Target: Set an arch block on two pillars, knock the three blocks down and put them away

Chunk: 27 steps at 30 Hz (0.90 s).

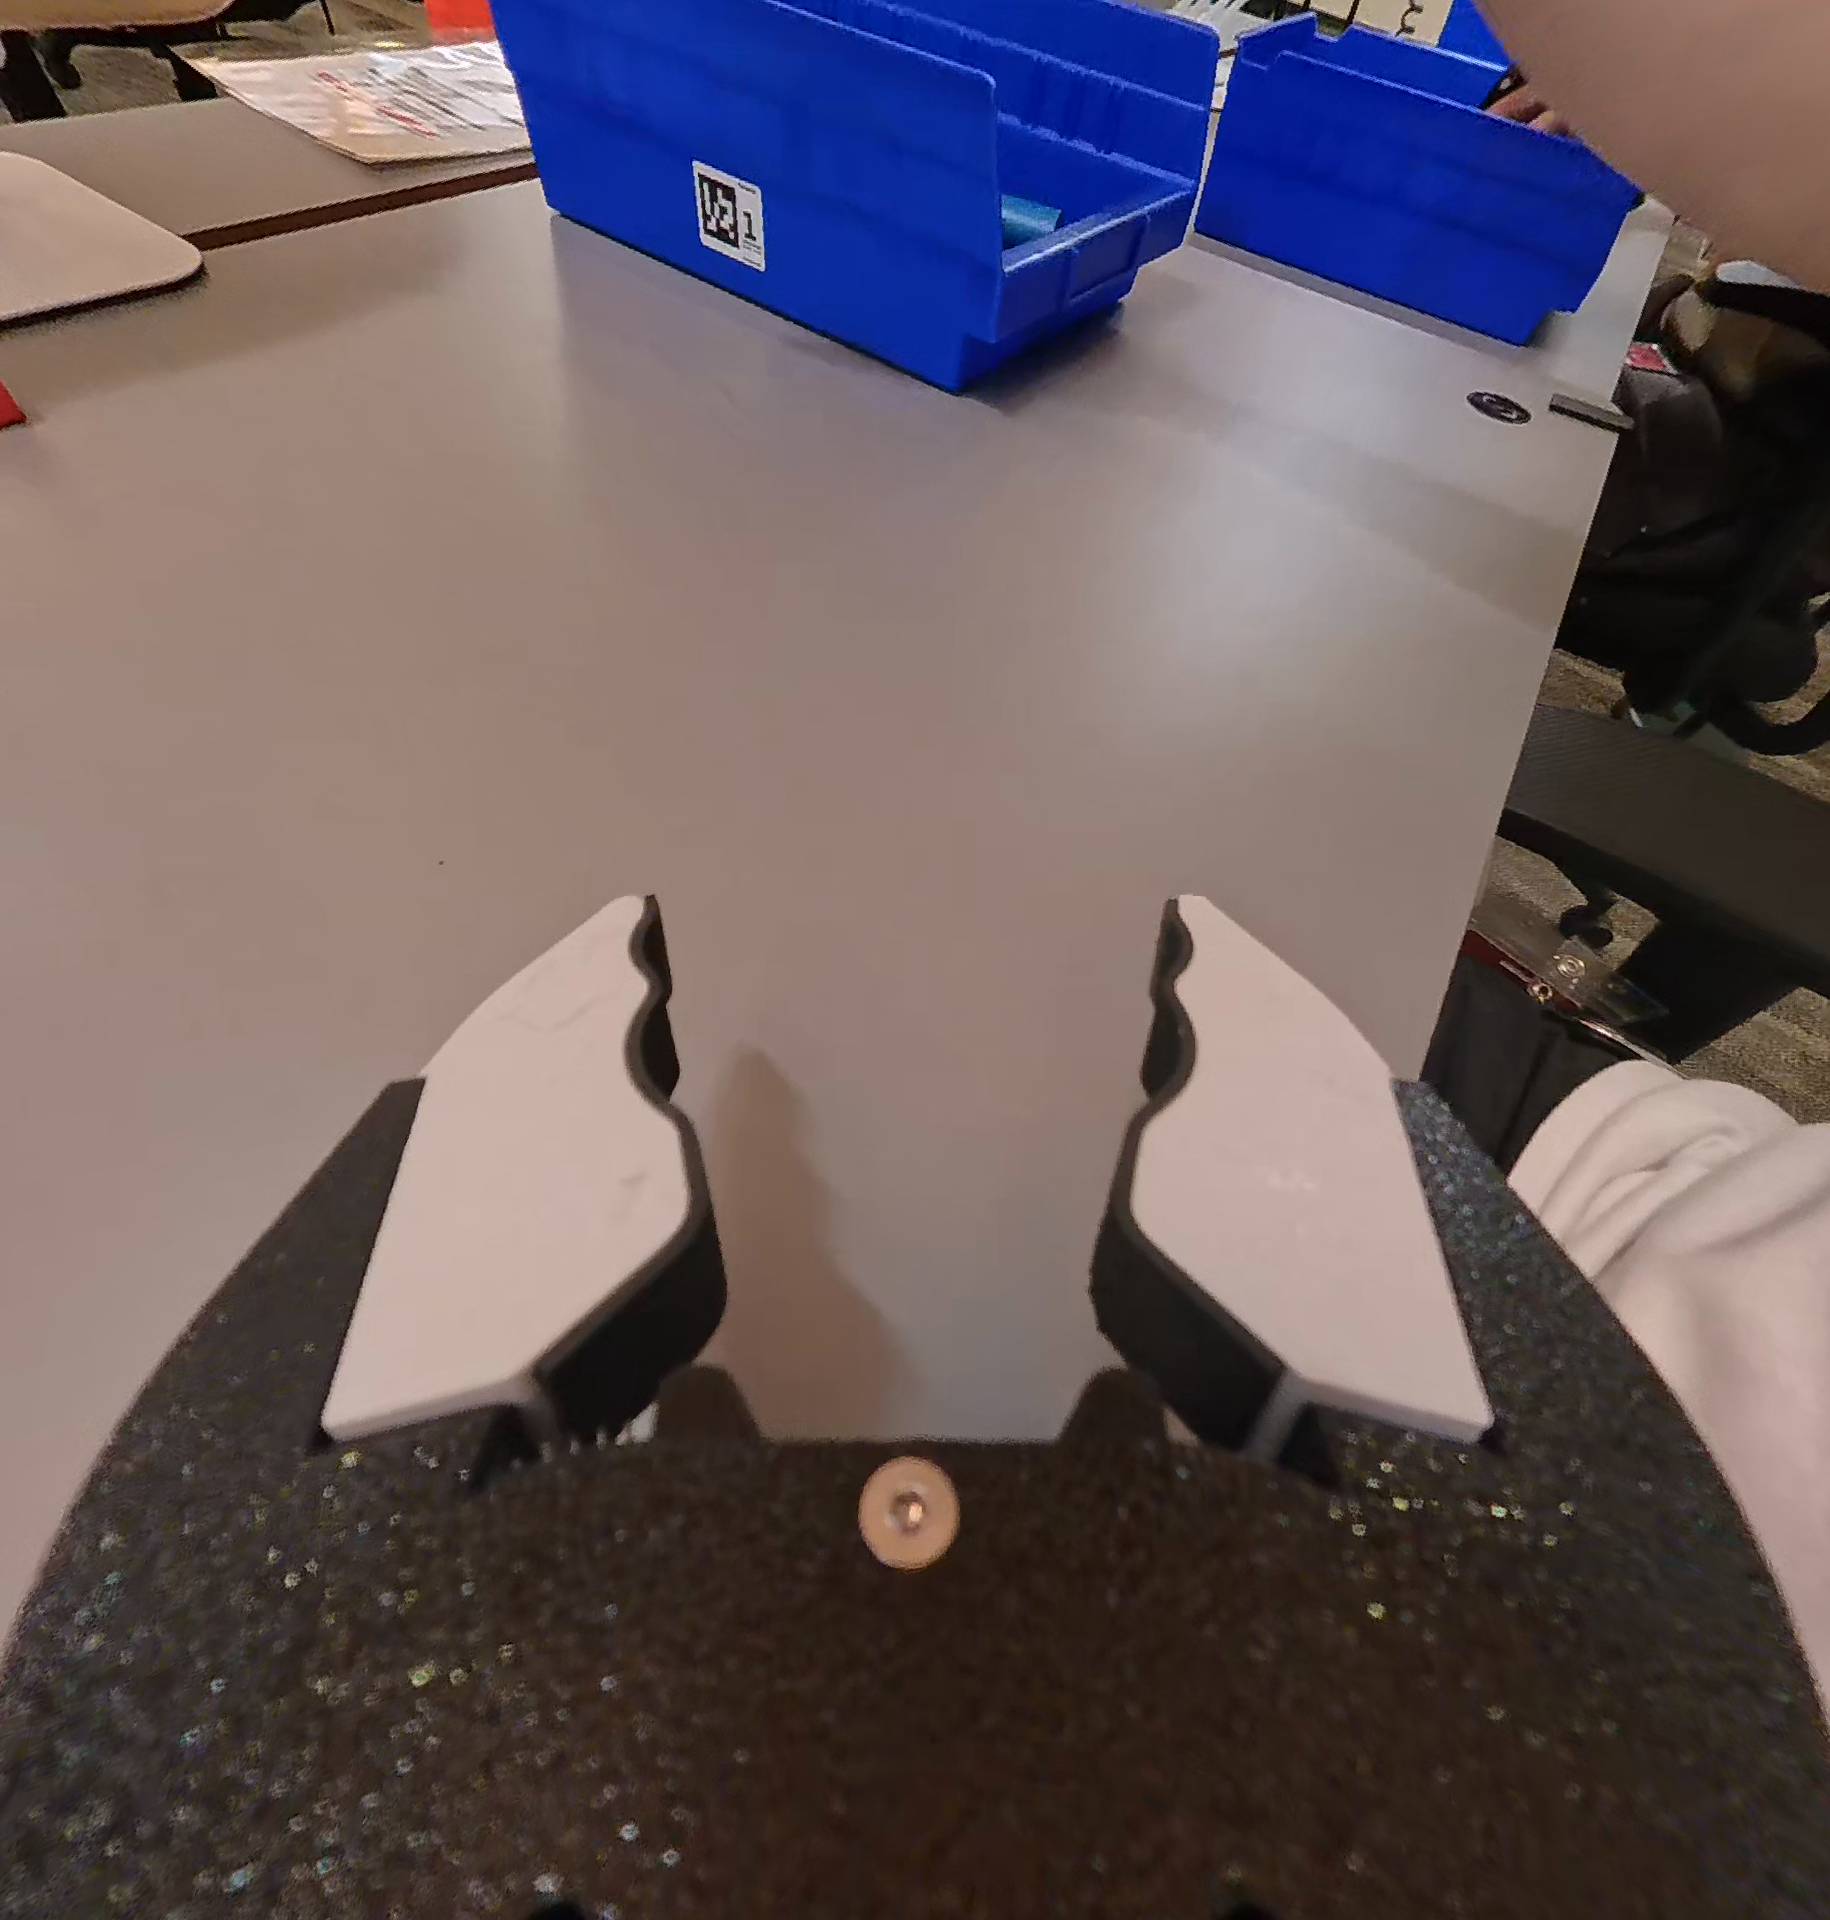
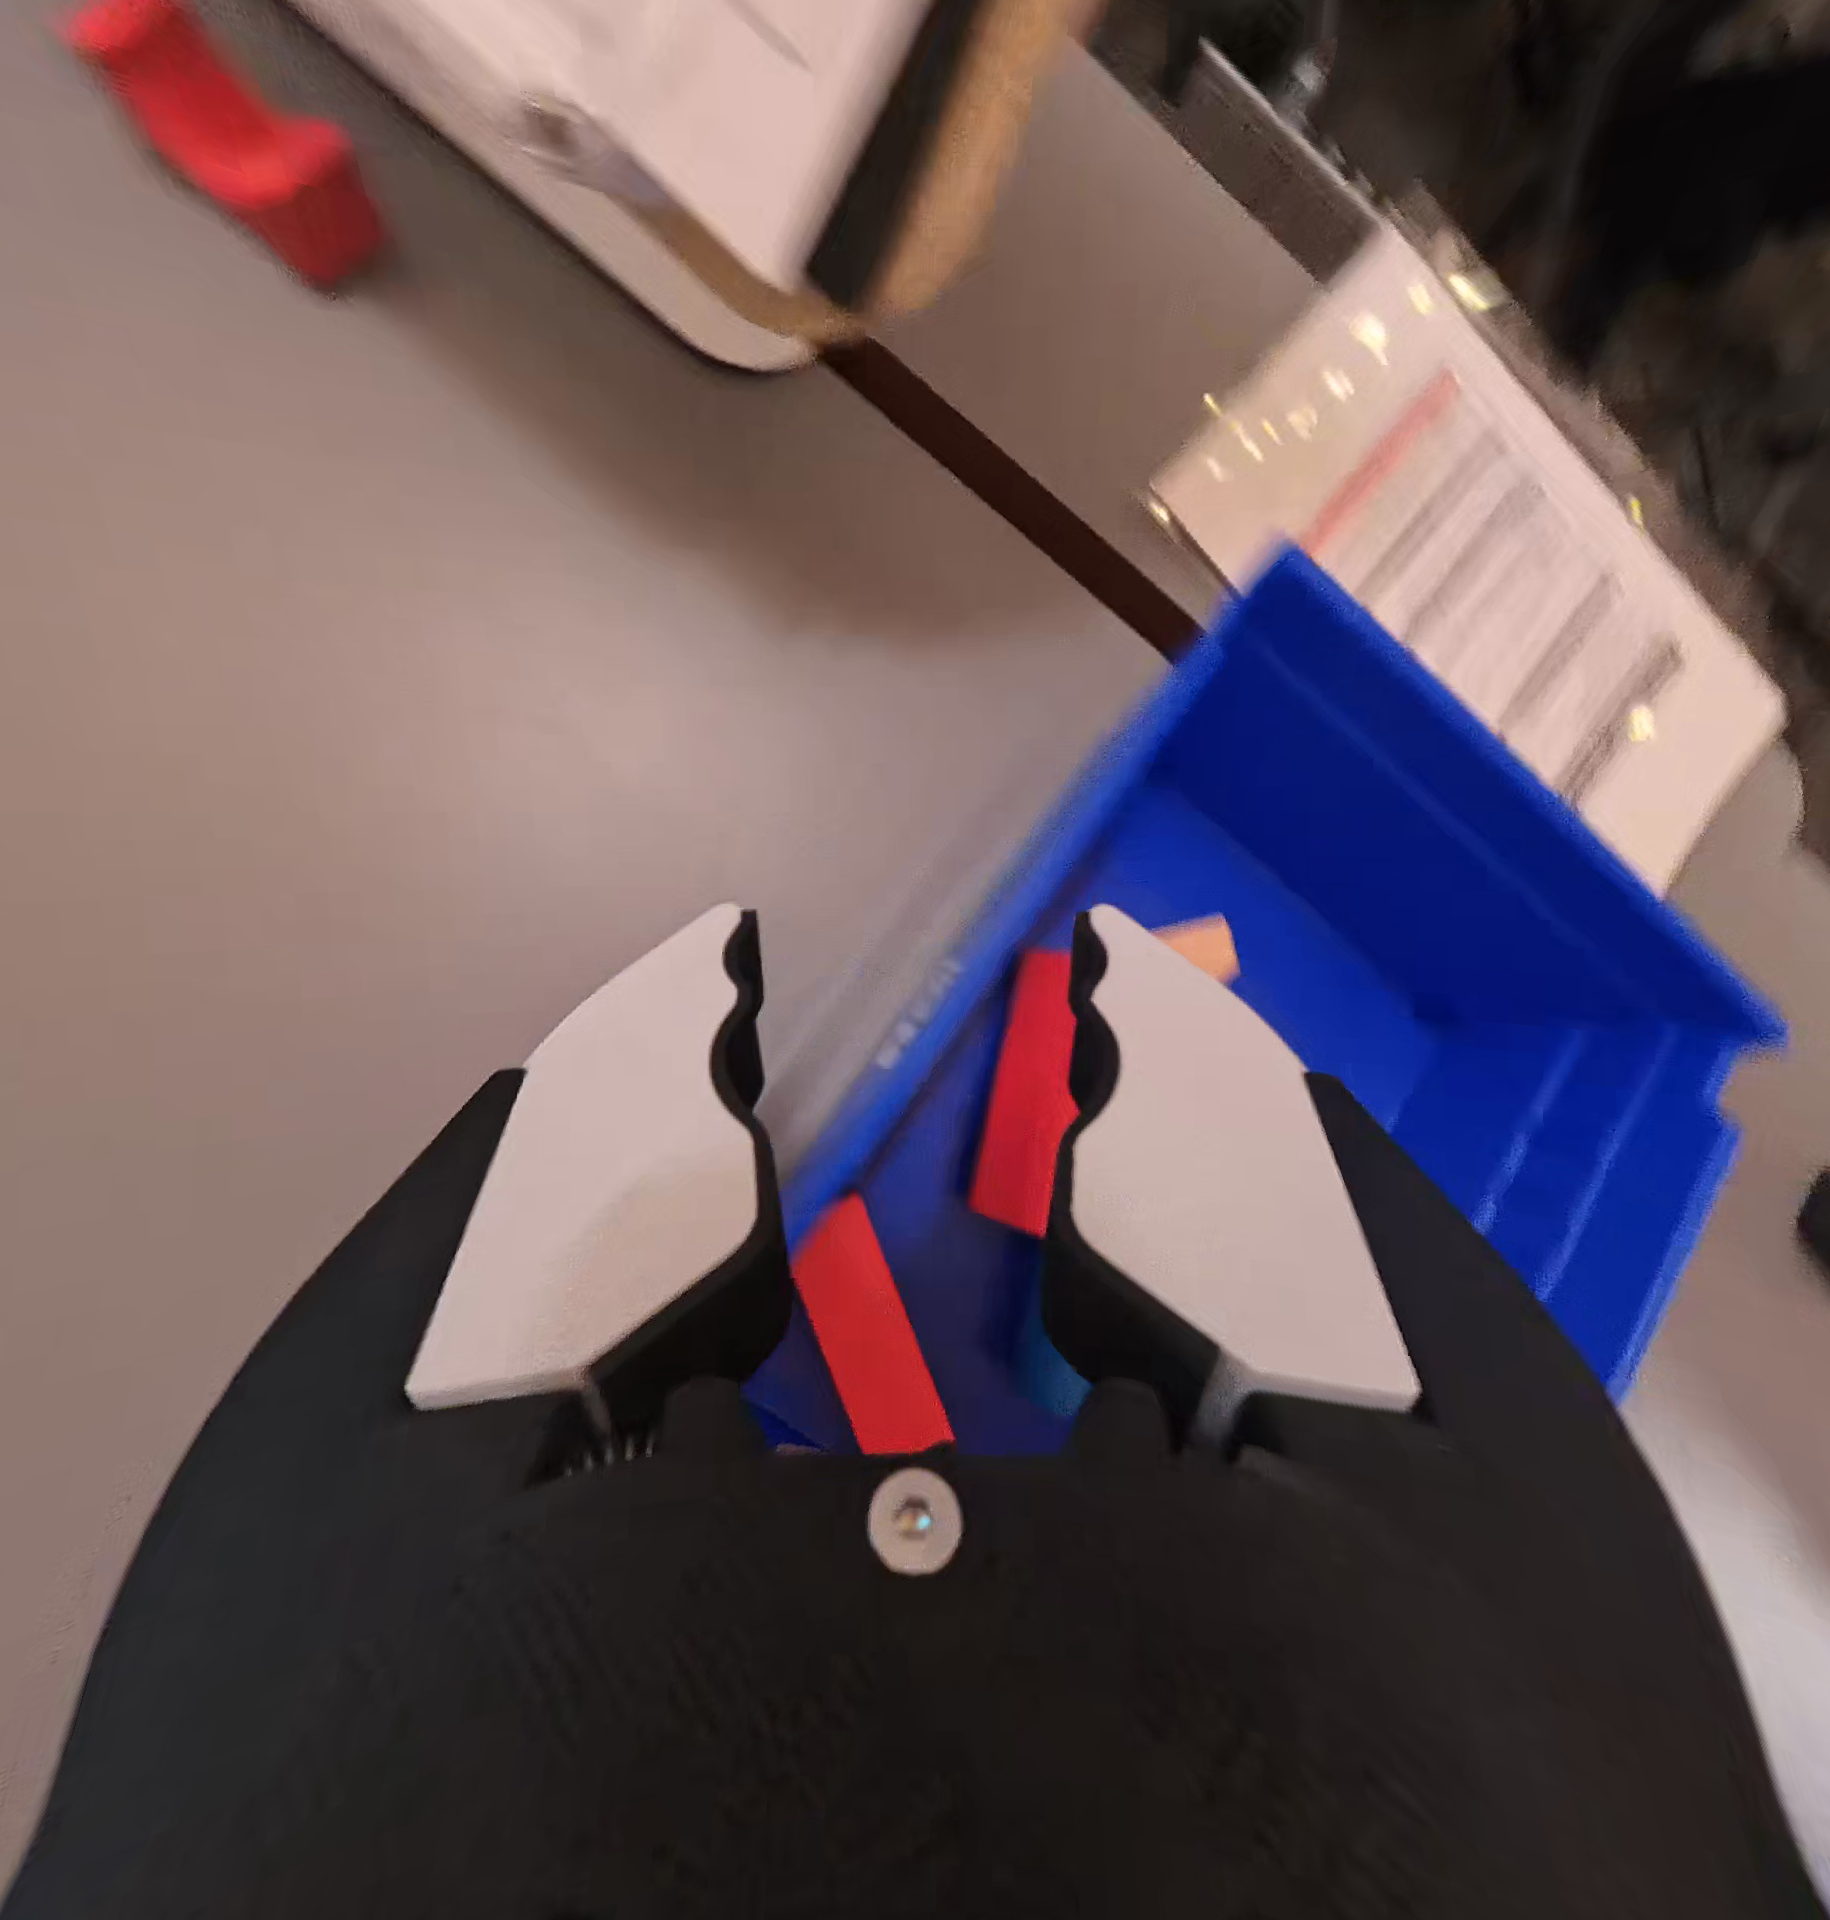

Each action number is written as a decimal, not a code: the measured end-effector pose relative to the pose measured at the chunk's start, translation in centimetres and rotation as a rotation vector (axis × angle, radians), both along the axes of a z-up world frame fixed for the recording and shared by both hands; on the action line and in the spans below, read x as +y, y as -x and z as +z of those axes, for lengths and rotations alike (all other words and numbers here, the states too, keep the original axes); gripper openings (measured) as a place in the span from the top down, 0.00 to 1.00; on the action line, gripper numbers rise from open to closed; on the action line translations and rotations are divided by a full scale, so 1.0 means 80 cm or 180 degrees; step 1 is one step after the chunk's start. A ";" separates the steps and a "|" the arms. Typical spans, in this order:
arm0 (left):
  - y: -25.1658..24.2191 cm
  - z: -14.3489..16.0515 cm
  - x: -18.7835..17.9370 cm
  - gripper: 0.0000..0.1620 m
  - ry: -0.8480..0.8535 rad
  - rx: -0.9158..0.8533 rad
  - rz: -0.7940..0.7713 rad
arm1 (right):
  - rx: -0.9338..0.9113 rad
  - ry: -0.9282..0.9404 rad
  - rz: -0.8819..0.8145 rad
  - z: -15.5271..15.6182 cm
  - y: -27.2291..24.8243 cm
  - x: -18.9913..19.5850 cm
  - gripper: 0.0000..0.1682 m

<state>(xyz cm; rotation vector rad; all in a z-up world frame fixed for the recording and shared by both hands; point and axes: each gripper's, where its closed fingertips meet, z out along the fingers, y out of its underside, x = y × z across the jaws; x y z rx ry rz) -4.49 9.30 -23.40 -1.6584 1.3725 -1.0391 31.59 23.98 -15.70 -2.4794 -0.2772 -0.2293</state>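
Observation:
My left gripper (image 1: 911, 914) is open and empty, low over the bare grey table (image 1: 682, 623). Ahead of it stand two blue bins: the near blue bin (image 1: 849, 177) bears a black-and-white tag and holds a light blue piece (image 1: 1030, 220); the second blue bin (image 1: 1410, 197) is at the right. My right gripper (image 2: 916, 925) is open and empty, above a blue bin (image 2: 1410, 935). Inside lie two red blocks (image 2: 1025, 1101) (image 2: 869, 1340), a tan piece (image 2: 1207, 945) and a light blue piece (image 2: 1051, 1382). The right view is blurred.
A person's arm (image 1: 1721, 135) reaches over the second bin; a white sleeve (image 1: 1742, 1299) is at the right. The table edge (image 1: 1534, 727) runs down the right, with a black chair (image 1: 1742, 540) beyond. A red object (image 2: 236, 145), a white base (image 2: 630, 135) and printed sheets (image 2: 1462, 582) lie farther off. Left tips to right tips: about 40 cm. To reach the red object (image 2: 236, 145) in a straight line is about 30 cm for my right fingers, about 35 cm for my left.

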 end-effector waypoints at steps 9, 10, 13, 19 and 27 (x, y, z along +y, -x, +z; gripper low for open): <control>0.001 0.001 -0.001 0.46 -0.0012 -0.0005 -0.0006 | -0.0672 0.0036 0.1862 -0.074 0.197 0.108 0.61; 0.001 0.001 -0.001 0.46 -0.0009 -0.0011 -0.0013 | -0.0657 0.0018 0.1975 -0.084 0.213 0.123 0.61; 0.001 0.002 -0.003 0.46 -0.0004 -0.0031 -0.0034 | -0.0447 0.0006 0.2047 -0.106 0.241 0.166 0.61; 0.005 0.004 0.000 0.46 0.0059 -0.0097 -0.0057 | -0.0038 -0.0004 0.1762 -0.135 0.243 0.224 0.61; 0.009 0.013 0.004 0.46 0.0253 -0.0292 -0.0099 | -0.0403 -0.0234 0.1974 -0.143 0.244 0.243 0.66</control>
